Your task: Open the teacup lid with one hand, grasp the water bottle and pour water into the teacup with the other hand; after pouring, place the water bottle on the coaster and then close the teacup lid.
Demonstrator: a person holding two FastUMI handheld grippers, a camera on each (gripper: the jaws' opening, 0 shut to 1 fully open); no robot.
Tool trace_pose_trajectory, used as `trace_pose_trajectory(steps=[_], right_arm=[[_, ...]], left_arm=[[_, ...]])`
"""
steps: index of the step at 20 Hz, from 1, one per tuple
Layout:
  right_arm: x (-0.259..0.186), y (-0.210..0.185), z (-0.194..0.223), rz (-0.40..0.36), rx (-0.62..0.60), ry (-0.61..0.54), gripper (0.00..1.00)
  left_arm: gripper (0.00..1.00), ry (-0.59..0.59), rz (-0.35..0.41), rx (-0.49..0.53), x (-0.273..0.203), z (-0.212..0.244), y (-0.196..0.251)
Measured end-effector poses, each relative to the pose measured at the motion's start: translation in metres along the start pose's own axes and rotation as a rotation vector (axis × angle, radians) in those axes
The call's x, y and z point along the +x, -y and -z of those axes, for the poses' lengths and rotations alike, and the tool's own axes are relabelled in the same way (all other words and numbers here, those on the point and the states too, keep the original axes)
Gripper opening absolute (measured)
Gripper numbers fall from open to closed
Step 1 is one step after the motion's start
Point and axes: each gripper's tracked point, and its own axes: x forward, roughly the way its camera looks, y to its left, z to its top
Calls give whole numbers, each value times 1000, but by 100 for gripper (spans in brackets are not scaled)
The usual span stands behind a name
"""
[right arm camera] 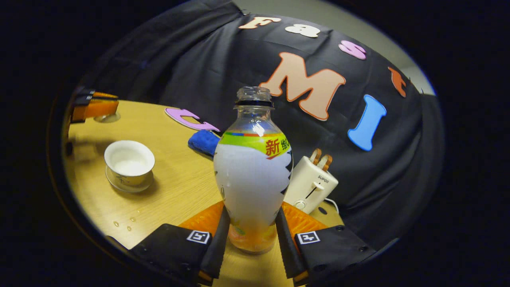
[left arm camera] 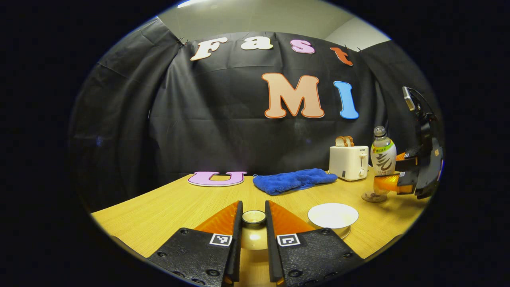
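My left gripper (left arm camera: 254,207) is shut on the knob of the teacup lid (left arm camera: 254,235), a rounded beige lid held low over the wooden table. The lid is off the white teacup (left arm camera: 332,215), which stands open on its saucer just right of my fingers. In the right gripper view the teacup (right arm camera: 129,161) holds liquid. My right gripper (right arm camera: 253,211) is shut on the lower body of the uncapped water bottle (right arm camera: 253,175), which is upright. In the left gripper view the bottle (left arm camera: 383,157) stands at the small round coaster (left arm camera: 370,197); whether it touches the coaster I cannot tell.
A white toaster (left arm camera: 350,161) with bread slices stands at the back, close behind the bottle. A blue cloth (left arm camera: 295,180) lies left of it. A few water drops (right arm camera: 127,224) sit on the table (right arm camera: 175,187) near the teacup. The left gripper (right arm camera: 95,107) appears far left.
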Motion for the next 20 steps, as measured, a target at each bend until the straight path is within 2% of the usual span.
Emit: trace_pose_trajectory(steps=[2,3,7,13,14,19,20], right_arm=[[1,6,4,-19,84,2,64],[2,9,5,-15,104,5,62],[7,16,12,-1,154,4,64],[27,20,34,0,248,-47,63],[27,20,38,-1,262,-61,65],[27,23,39,-14,314,-55,64],[26,24,40,-13,323,-51,70]], left_arm=[[27,0,0,0,0,0,0],[27,0,0,0,0,0,0],[27,0,0,0,0,0,0],[27,-1,0,0,0,0,0],[26,-1,0,0,0,0,0],[27,0,0,0,0,-1,0],[27,0,0,0,-1,0,0]])
